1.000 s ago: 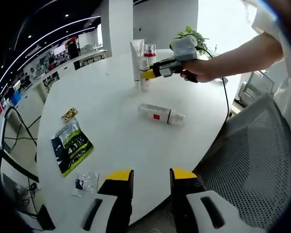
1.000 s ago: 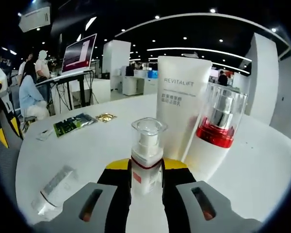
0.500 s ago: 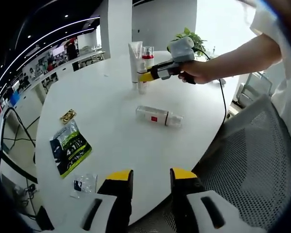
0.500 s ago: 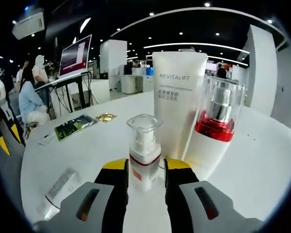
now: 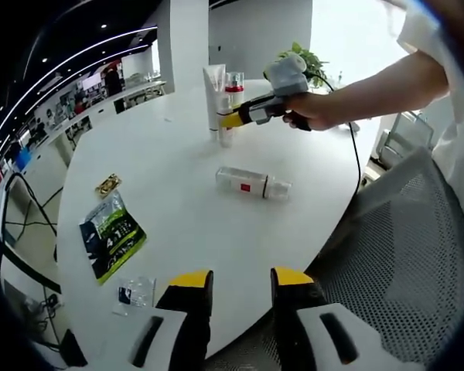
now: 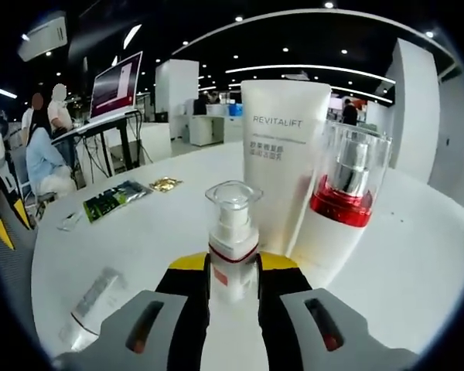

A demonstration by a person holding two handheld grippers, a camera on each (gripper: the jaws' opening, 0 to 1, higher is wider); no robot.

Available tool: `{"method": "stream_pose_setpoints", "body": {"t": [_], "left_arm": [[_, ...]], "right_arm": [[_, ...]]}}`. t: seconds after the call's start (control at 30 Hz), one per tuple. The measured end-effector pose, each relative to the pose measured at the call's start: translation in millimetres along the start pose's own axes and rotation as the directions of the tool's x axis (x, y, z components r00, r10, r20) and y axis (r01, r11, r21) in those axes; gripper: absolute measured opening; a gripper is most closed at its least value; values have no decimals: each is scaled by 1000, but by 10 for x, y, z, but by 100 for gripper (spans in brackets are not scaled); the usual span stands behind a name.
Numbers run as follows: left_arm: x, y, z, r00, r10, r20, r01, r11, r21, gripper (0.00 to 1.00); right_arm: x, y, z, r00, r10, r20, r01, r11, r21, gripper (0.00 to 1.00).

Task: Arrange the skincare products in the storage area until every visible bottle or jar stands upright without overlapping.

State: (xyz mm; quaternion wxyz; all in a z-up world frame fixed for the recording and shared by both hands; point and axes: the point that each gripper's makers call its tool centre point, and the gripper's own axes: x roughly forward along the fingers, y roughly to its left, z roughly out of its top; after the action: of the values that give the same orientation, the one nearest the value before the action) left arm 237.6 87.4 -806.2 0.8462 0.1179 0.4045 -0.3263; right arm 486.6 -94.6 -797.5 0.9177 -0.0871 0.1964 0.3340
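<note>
Right tool [image 6: 233, 272]: jaws closed on small clear pump bottle [image 6: 233, 243], upright, lower centre of right gripper view. Just behind it: white tube [image 6: 282, 178] marked REVITALIFT and red-banded bottle [image 6: 342, 201], both upright, upper right. Left tool [image 5: 235, 284]: jaws apart, holding nothing, bottom of left gripper view at tabletop [image 5: 170, 178] edge. Clear bottle [image 5: 253, 183] lying flat, centre. Green packet [image 5: 112, 234], gold sachet [image 5: 109, 185], clear sachet [image 5: 134, 294], lower left.
</note>
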Motion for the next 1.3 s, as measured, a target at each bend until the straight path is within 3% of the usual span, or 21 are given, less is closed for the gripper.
{"method": "stream_pose_setpoints", "body": {"t": [1.03,1.2,1.3], "left_arm": [[-9,12,1,1000,7,2,-7,1000,12,30],[-12,14,5,1000,10,4,-10,1000,15,29],[-17,15,18,1000,12,11,-12,1000,16,29]], "right_arm": [[-80,-24,-70,999,-14,-43,15,1000,11,22],[-169,37,-107,999,-12,-52,16,998,69,25],[-245,191,-164,998,18,-61,-11,994,106,28]]}}
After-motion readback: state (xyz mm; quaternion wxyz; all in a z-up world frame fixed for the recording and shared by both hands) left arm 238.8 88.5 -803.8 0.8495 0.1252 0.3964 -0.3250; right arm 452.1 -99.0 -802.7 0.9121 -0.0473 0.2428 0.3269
